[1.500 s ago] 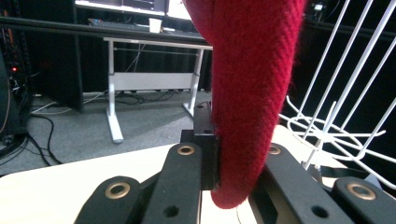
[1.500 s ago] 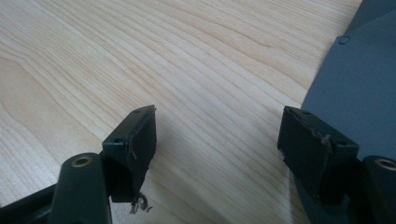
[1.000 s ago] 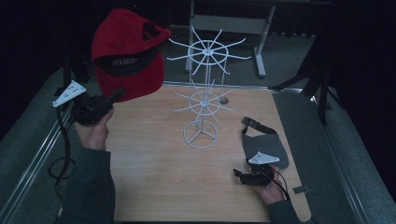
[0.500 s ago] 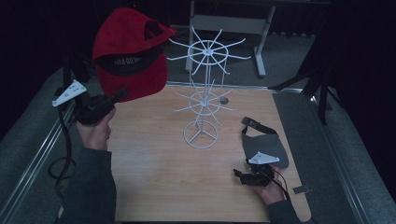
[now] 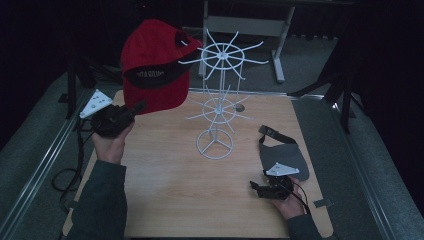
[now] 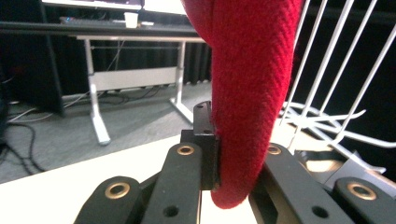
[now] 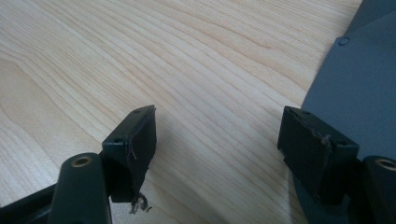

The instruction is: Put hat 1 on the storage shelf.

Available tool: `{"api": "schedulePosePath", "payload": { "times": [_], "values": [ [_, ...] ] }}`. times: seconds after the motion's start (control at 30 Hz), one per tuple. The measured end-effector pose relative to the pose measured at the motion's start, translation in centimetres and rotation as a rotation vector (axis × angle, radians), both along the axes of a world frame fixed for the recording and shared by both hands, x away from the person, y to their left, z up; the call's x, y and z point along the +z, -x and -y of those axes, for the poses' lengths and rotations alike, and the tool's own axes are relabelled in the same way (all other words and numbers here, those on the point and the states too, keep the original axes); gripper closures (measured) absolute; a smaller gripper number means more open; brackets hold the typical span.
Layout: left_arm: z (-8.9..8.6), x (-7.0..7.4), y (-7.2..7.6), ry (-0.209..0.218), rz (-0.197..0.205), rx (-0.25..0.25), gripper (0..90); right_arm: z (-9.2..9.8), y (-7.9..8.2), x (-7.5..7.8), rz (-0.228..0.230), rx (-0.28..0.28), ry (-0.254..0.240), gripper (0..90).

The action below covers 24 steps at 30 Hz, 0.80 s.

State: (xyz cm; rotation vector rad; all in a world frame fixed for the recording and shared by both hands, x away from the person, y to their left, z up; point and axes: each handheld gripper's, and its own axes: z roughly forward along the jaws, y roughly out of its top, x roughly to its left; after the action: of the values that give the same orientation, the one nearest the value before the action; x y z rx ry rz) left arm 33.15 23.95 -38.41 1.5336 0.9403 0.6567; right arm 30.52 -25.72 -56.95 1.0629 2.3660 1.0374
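Both left gripper (image 6: 236, 154) jaws apparently pinch the red cap (image 6: 252, 93) brim

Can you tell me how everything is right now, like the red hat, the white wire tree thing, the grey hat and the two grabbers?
Red fabric cap: lifted off the table, brim pinched.
Left gripper: shut on the cap's brim.
White wire rack: standing upright, hooks bare.
Grey cap: lying flat on the table.
Right gripper: open, holding nothing, low over the wooden table.

A grey cap (image 5: 285, 157) lies on the wooden table (image 5: 165, 185), right of centre.
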Motion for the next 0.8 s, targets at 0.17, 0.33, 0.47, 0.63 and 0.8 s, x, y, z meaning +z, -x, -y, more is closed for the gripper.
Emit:
{"api": "schedulePosePath", "payload": {
  "times": [0.17, 0.33, 0.47, 0.63, 0.8],
  "values": [
    [0.4, -1.3, 0.1, -0.050, -0.014, 0.032, 85.4, 0.0, 0.0, 0.0, 0.000, 0.000, 0.000, 27.9],
    [0.3, -2.7, 0.3, -0.068, -0.033, 0.032, 85.3, 0.0, 0.0, 0.0, -0.001, 0.001, 0.000, 27.9],
    [0.3, -3.5, 0.4, -0.078, -0.048, 0.030, 85.1, 0.0, 0.0, 0.0, -0.001, 0.000, 0.000, 27.9],
    [0.2, -3.9, 0.6, -0.070, -0.049, 0.015, 84.5, 0.0, 0.0, 0.0, 0.000, 0.001, 0.000, 27.9],
    [0.2, -3.8, 0.9, -0.074, -0.046, 0.007, 83.7, 0.0, 0.0, 0.0, -0.001, 0.000, -0.001, 27.9]
  ]
}}
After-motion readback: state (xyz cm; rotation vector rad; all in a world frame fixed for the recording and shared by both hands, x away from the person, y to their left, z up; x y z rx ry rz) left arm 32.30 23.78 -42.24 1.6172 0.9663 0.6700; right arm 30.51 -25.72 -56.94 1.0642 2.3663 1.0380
